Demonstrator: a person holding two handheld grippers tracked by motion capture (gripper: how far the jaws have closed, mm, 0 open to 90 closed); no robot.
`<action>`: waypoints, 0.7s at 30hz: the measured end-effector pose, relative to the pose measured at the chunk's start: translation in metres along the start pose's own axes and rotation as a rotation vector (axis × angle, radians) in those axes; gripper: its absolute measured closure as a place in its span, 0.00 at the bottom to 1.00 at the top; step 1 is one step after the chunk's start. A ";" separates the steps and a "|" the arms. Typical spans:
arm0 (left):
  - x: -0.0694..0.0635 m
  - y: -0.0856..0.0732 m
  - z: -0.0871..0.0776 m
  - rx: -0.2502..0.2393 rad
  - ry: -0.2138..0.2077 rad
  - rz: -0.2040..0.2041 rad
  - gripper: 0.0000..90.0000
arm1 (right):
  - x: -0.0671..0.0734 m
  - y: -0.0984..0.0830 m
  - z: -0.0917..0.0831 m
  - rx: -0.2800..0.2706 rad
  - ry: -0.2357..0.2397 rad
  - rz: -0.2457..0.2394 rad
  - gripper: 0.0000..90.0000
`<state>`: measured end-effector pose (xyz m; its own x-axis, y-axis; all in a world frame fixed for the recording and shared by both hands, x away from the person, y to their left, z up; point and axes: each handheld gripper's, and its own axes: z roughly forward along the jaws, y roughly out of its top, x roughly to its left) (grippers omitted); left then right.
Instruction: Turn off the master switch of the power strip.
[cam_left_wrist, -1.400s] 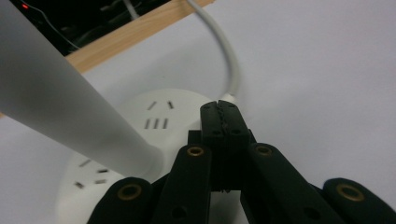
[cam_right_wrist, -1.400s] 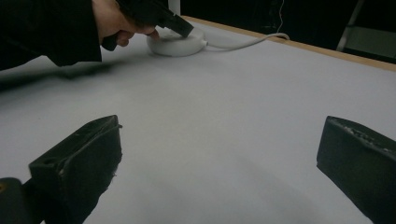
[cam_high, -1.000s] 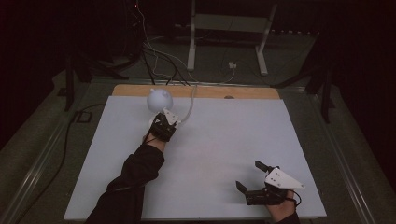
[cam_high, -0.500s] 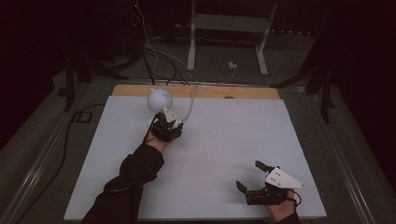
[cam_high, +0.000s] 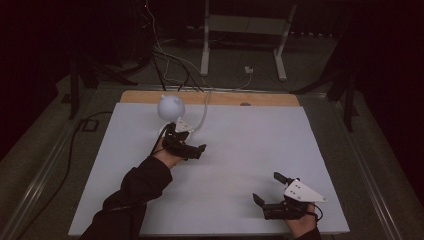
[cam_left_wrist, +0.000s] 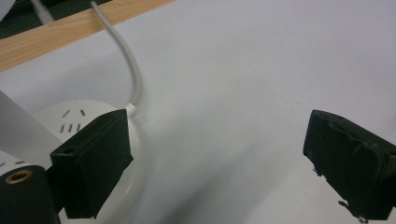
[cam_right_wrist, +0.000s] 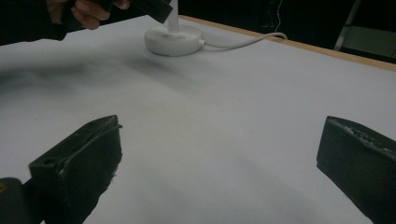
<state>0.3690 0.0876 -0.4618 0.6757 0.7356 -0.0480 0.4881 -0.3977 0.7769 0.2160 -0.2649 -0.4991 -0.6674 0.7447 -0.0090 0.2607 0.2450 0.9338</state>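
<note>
Toward the table's (cam_high: 240, 165) far left stands the white lamp (cam_high: 170, 106), its round base (cam_left_wrist: 93, 135) just beside the left hand-held gripper (cam_high: 192, 149), on that gripper's left, cord (cam_left_wrist: 128, 65) trailing toward the far wooden edge. That gripper's jaws have just been opening and now stand spread with nothing between them. The right hand-held gripper (cam_high: 270, 192), also spread and empty, sits well apart from the lamp, so the left seems the nearer.

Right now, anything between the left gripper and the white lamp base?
Nothing visible. The left gripper has just been opening, with nothing between its jaws, which stand wide apart right beside the lamp base. Bare white table lies around it; the lamp's cord runs off toward the far edge.
</note>
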 end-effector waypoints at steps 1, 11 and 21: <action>-0.001 0.000 -0.002 0.009 -0.028 0.012 0.02 | 0.000 0.000 0.000 0.001 0.000 0.000 0.00; -0.009 -0.007 -0.029 -0.003 -0.142 0.068 0.00 | 0.001 0.000 0.001 0.002 -0.002 -0.004 0.00; -0.004 -0.026 -0.049 -0.006 -0.150 0.074 0.00 | 0.001 0.001 0.000 -0.001 -0.002 -0.006 0.00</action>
<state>0.3265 0.1216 -0.4507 0.7846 0.6143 -0.0837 0.4314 -0.4439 0.7854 0.2155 -0.2638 -0.4985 -0.6671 0.7448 -0.0152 0.2560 0.2484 0.9342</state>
